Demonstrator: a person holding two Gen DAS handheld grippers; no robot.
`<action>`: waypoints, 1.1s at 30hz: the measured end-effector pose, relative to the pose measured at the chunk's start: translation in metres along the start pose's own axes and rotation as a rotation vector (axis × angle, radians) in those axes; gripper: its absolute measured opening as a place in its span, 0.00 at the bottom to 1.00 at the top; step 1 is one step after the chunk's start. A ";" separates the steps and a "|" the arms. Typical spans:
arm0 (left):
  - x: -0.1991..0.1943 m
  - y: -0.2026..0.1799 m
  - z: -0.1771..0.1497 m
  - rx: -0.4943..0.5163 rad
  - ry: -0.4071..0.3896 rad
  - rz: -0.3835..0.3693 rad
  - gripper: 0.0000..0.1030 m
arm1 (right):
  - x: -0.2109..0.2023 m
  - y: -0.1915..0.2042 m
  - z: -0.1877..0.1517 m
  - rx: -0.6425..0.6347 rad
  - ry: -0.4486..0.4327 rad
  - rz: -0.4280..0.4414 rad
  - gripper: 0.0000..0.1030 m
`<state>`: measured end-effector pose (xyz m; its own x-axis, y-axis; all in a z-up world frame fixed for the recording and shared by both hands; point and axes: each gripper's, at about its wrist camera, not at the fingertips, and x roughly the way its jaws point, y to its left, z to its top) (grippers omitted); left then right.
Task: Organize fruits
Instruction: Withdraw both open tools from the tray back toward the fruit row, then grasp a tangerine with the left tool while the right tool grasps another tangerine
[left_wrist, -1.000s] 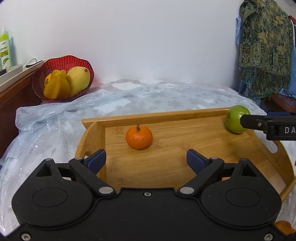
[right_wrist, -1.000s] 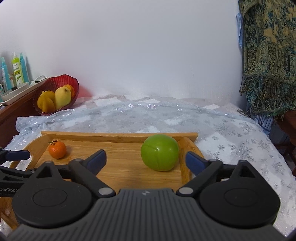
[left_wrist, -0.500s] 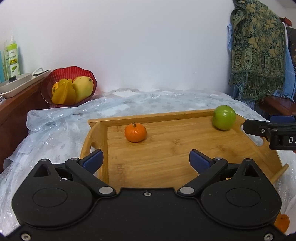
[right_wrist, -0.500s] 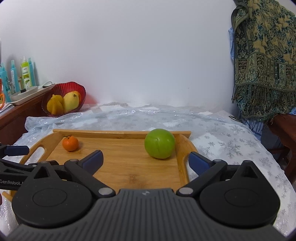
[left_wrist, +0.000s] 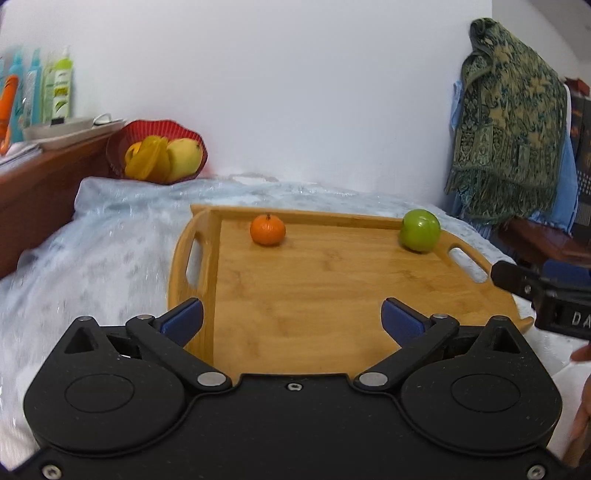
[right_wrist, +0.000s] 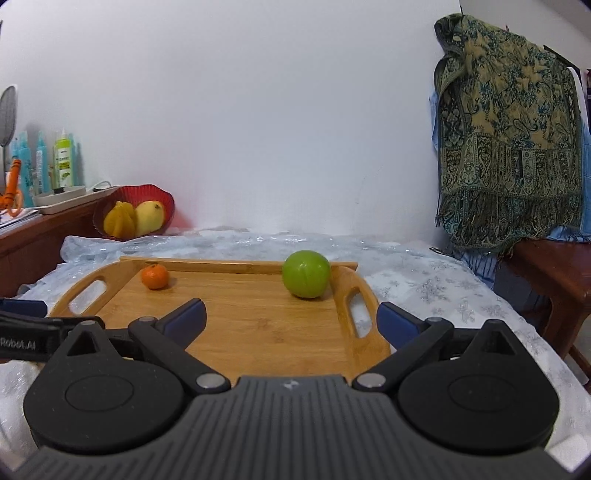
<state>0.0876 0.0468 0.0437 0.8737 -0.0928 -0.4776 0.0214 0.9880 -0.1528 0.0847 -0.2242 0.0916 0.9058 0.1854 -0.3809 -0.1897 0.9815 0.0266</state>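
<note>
A wooden tray (left_wrist: 314, 295) (right_wrist: 258, 325) lies on a bed-like surface under a pale snowflake cloth. A small orange (left_wrist: 267, 229) (right_wrist: 155, 277) sits at the tray's far left and a green apple (left_wrist: 420, 230) (right_wrist: 306, 274) at its far right corner. My left gripper (left_wrist: 291, 317) hovers at the tray's near edge; its jaws are opening, with nothing between them. My right gripper (right_wrist: 290, 319) stands open and empty near the tray's right handle. A red bowl (left_wrist: 159, 155) (right_wrist: 133, 212) with yellow fruit stands far left by the wall.
Several bottles (left_wrist: 61, 88) and a white tray stand on a wooden shelf (left_wrist: 33, 192) at the left. A patterned cloth (right_wrist: 509, 140) hangs at the right above a wooden table (right_wrist: 554, 266). The right gripper's finger (left_wrist: 517, 280) reaches in beside the tray's right handle.
Both grippers have drawn back from the tray, so the orange and apple now lie farther off. The left jaws have spread a little wider.
</note>
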 end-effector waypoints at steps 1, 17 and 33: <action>-0.004 -0.001 -0.003 0.000 -0.002 0.005 1.00 | -0.004 0.001 -0.003 0.006 -0.002 0.011 1.00; -0.086 -0.036 -0.053 0.075 0.013 0.005 0.92 | -0.059 -0.001 -0.047 0.022 0.004 0.008 1.00; -0.091 -0.047 -0.077 0.052 0.087 0.006 0.50 | -0.072 0.003 -0.072 -0.010 0.075 0.030 0.91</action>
<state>-0.0306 -0.0004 0.0282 0.8284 -0.0952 -0.5520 0.0435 0.9934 -0.1060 -0.0083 -0.2378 0.0525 0.8687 0.2101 -0.4485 -0.2203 0.9750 0.0301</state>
